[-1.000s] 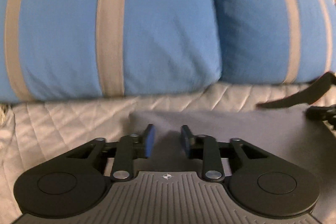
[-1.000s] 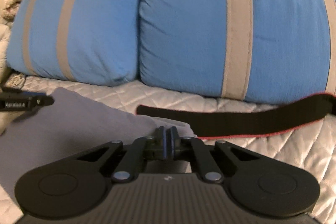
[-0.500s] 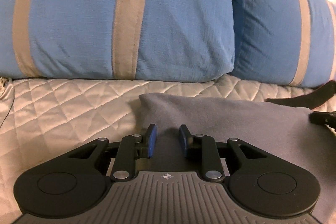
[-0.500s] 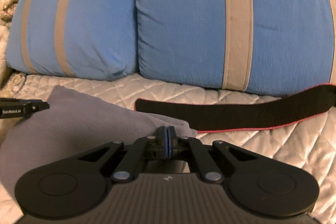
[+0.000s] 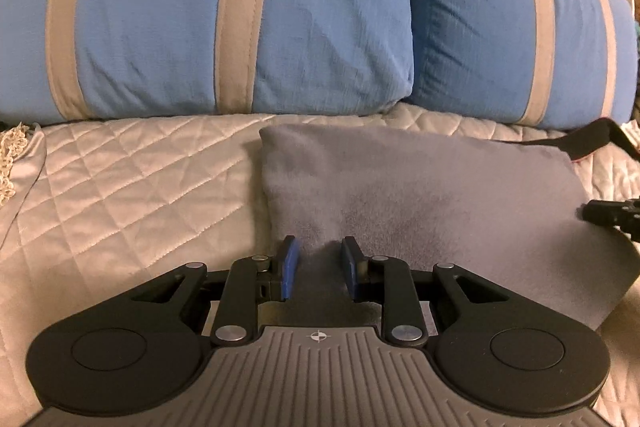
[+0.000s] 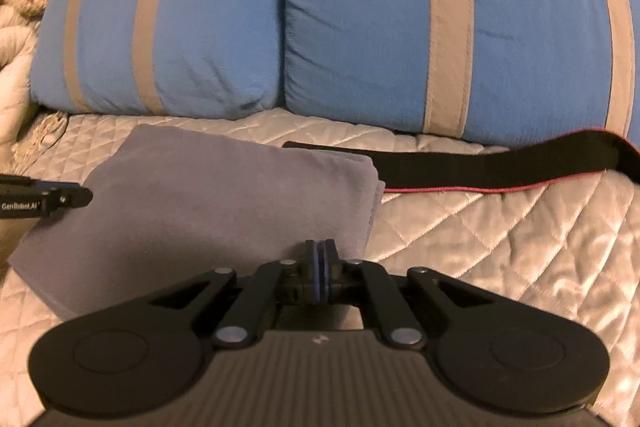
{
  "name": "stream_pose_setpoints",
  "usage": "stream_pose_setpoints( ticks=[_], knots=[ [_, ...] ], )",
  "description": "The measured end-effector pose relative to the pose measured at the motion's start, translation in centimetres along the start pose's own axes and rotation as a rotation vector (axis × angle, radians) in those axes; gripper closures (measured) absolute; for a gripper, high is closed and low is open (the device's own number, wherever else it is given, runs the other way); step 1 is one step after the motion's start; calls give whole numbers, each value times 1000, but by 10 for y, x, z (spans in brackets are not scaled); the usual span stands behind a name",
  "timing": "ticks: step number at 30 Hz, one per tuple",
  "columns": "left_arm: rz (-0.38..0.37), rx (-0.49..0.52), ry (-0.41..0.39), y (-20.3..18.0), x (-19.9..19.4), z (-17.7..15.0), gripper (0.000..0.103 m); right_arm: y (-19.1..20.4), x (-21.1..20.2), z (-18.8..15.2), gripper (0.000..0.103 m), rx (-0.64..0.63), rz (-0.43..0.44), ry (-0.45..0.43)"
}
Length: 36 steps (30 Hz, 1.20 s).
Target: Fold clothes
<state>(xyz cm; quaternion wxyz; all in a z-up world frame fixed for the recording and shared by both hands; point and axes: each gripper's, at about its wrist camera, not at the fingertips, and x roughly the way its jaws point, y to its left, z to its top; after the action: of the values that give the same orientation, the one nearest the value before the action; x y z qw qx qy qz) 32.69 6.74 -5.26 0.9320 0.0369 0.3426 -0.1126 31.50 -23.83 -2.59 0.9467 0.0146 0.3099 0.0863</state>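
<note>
A quilted, satin-sheened bed cover (image 5: pixel 120 195), stitched in diamonds, spreads under everything. Two plump blue pillows (image 5: pixel 224 11) with grey bands lean along its far side. In front of them lies the grey garment (image 5: pixel 420 195), soft and fleecy, folded into a thick rectangle. A black strap (image 6: pixel 480 167) with a red edge curves flat just beyond its right corner. The left gripper (image 5: pixel 318 267) has its jaws narrowly apart, with a ridge of the garment's near edge between the blue pads. The right gripper (image 6: pixel 320 263) has its jaws pressed together at the garment's near right corner; whether cloth is pinched, I cannot tell.
</note>
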Motion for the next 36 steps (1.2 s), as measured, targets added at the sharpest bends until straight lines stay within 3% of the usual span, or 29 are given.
stream_pose_setpoints(
  ticks=[8, 11, 14, 20, 24, 31, 36],
  knots=[
    [3, -50, -11, 3, -7, -5, 80, -1, 4, -10, 88, 13, -12, -18],
    [0, -72, -21, 0, -31, -6, 80, 0, -19, -9, 92, -3, -8, -66],
    [-26, -46, -24, -6, -53, -14, 80, 6, -43, -17, 95, -41, -13, -61],
    [-5, -23, 64, -11, -63, -32, 80, 13, -59, -41, 95, -68, 23, -11],
    [-5, -17, 91, -9, -58, -35, 79, 11, -54, -53, 85, -43, 26, 8],
    [-3, -12, 96, -8, -58, -35, 79, 8, -54, -67, 86, 4, 27, -24],
    [-6, -27, 31, -10, -72, -34, 80, 9, -61, -71, 82, 19, 20, -90]
  ],
)
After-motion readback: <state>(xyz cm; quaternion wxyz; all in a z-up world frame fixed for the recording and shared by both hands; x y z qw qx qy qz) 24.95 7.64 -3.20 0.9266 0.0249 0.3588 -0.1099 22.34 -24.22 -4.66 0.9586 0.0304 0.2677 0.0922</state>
